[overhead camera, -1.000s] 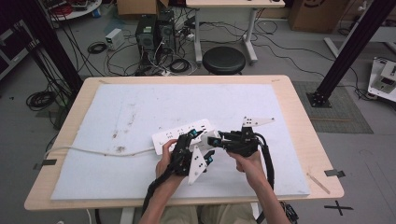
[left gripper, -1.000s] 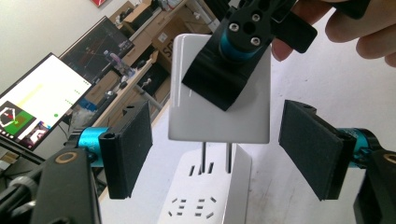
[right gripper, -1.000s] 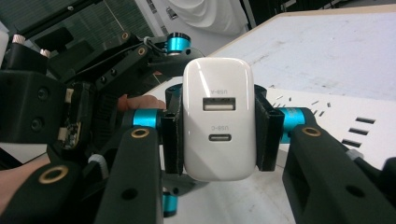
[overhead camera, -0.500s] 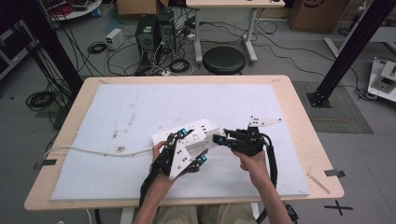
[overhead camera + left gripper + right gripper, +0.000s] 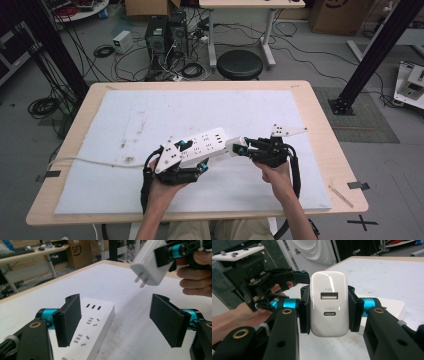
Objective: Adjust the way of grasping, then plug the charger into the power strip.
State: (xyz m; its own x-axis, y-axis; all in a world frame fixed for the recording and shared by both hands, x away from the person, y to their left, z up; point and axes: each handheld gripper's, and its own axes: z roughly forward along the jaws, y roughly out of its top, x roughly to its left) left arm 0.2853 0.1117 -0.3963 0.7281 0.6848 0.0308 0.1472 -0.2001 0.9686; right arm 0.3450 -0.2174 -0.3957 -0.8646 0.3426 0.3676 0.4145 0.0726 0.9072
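While right gripper (image 5: 329, 312) fingers clamp white charger (image 5: 329, 303), left gripper (image 5: 120, 320) fingers wide, power strip (image 5: 92, 322) below.

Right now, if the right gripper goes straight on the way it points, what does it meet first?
Probably the power strip: the right gripper holds a charger whose prongs point toward the strip's end. The left gripper sits just beside that line; depth is unclear.

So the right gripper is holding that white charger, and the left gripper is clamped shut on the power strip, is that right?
Not quite. The right gripper does hold the white charger, but the left gripper is not clamped on the power strip. The left gripper view shows its jaws standing wide apart, with the strip lying on the table between and beyond them, untouched by either jaw.
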